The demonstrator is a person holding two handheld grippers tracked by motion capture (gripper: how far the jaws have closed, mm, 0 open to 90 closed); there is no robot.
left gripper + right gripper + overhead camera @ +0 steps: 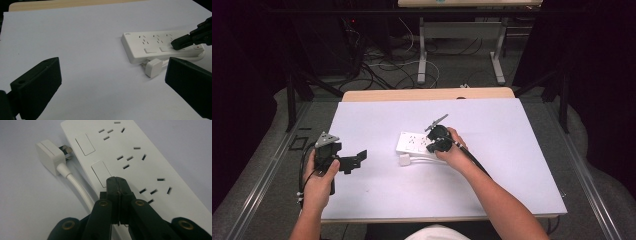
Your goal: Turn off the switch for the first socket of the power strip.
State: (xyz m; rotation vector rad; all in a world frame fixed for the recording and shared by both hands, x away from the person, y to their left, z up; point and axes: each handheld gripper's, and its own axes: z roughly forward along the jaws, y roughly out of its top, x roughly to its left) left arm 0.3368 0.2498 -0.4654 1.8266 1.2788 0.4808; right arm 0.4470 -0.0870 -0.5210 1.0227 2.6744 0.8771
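On the white tabletop (377, 195) I saw a white power strip (160, 45) with rocker switches, mid-table. Its plug (48, 156) lay just beside. My right tool (117, 185), jaws closed, touched a switch, hiding part; left tool (112, 82) gaped wide.

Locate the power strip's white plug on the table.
The white plug lies on the white table cover near the table's middle, beside the power strip on its near-left side, left of the right gripper.

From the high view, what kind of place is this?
Probably a lab data-collection station, not a home: a table under a white sheet, dark curtains on both sides, loose cables on the floor behind, and a lone power strip as the test piece.
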